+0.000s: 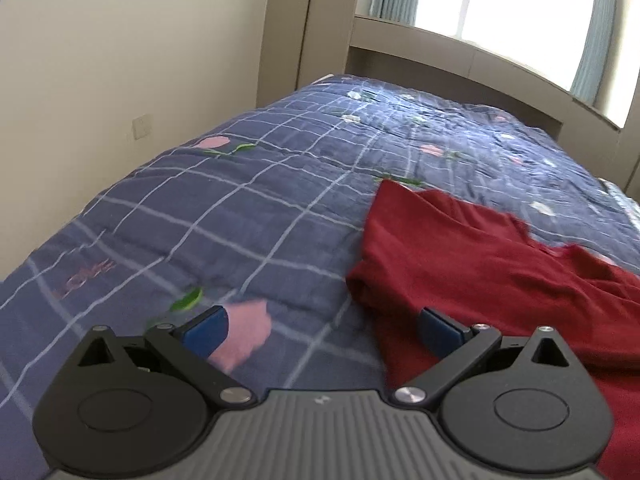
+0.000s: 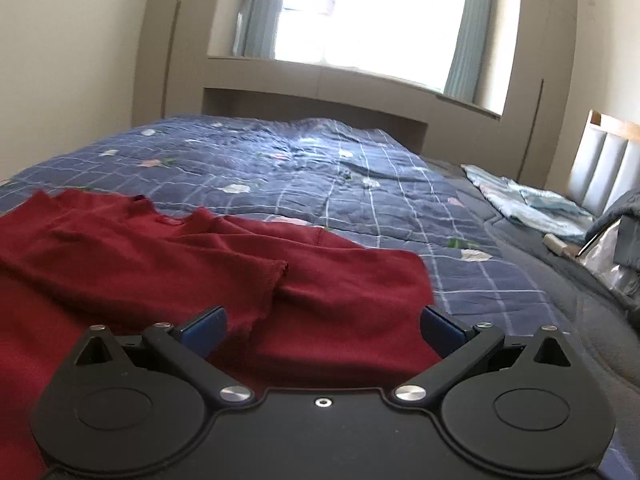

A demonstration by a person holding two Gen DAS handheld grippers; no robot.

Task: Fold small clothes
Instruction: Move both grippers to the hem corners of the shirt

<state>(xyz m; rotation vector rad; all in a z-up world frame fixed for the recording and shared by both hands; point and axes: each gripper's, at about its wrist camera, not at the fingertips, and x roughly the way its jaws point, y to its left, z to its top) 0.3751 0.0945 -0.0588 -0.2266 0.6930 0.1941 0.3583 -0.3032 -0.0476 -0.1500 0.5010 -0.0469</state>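
Red garment (image 2: 200,264) lies rumpled across a blue checked quilt (image 1: 240,208) on the bed, one sleeve flopped over its body. Both the left gripper (image 1: 324,328) and the right gripper (image 2: 324,328) hover low over it, jaws spread wide, pinching nothing. Soft, light knit, it looks likely to sag and bunch; hems and sleeve edges offer the surest hold.

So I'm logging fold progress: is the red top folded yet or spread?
Partly folded: the red top lies on the quilt with one sleeve flipped inward, otherwise spread and rumpled.
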